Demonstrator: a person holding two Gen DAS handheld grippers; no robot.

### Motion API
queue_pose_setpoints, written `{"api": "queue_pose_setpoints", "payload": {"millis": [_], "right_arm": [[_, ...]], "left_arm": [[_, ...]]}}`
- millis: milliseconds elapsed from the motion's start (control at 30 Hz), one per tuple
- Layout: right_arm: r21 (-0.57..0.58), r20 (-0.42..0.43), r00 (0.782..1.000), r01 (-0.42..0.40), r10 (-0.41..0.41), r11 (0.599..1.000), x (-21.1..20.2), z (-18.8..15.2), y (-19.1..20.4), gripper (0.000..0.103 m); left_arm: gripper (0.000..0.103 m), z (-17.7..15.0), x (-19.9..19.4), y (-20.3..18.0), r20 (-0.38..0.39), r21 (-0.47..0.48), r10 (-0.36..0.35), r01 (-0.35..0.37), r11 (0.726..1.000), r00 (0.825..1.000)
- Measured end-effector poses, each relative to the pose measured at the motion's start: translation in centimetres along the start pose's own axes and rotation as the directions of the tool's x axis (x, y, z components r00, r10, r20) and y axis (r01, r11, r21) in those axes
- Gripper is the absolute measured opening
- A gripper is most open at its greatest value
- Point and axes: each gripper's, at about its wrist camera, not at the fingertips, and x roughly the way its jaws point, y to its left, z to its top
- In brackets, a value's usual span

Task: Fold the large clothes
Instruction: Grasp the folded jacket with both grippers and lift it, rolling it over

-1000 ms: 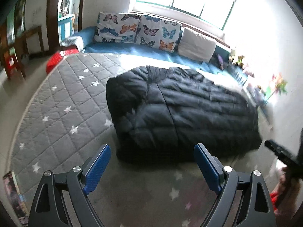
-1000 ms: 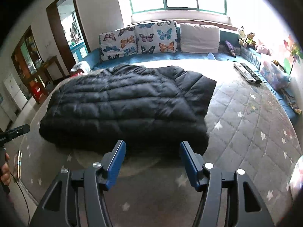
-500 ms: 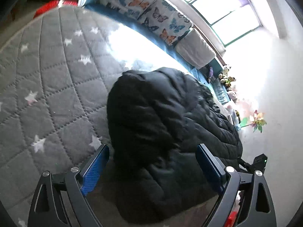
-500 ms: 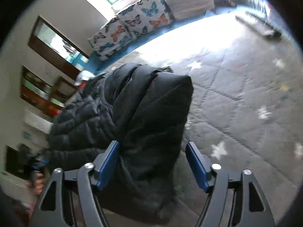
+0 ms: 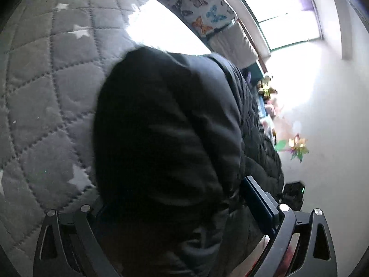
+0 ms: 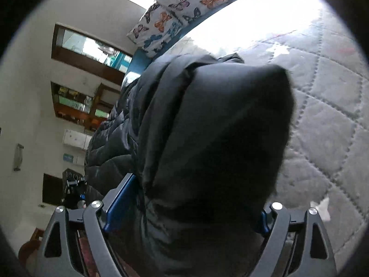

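Left gripper (image 5: 175,210) has its jaws spread wide and still opening, with one end of the black puffer jacket (image 5: 166,133) bulging up between them. Its left finger is mostly buried under the fabric, so can't tell if the pads actually touch; only the blue pad (image 5: 258,203) on the right shows, sitting just beside the padding. Right gripper (image 6: 186,205) is the same deal at the other end of the jacket (image 6: 214,138): jaws apart and opening, bundle stuffed in the gap, blue pad (image 6: 120,198) showing beside it on the left.

Jacket lies folded on the grey quilted mat (image 5: 41,106), long axis running between the two grippers, so each camera looks along it.

Fabric is smooth, dark and puffy, stitched in horizontal baffles, rounded at the folded ends. Mat is diamond-stitched with white stars. Further back sit the butterfly-print cushions (image 6: 175,11) under a bright window (image 5: 286,11).
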Motion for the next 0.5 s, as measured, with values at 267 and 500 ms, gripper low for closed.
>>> {"api": "queue_pose_setpoints", "payload": {"millis": [267, 500], "right_arm": [[-0.083, -0.001, 1.000, 0.018, -0.018, 0.996, -0.4, -0.3, 1.7, 0.073], [-0.197, 0.098, 0.993, 0.087, -0.069, 0.977, -4.2, -1.9, 5.0, 0.048]], "left_arm": [[0.095, -0.4, 0.1, -2.4, 0.027, 0.101, 0.057, -0.059, 0.993, 0.998], [0.071, -0.8, -1.5, -5.4, 0.074, 0.162, 0.049, -0.061, 0.985, 0.996]]}}
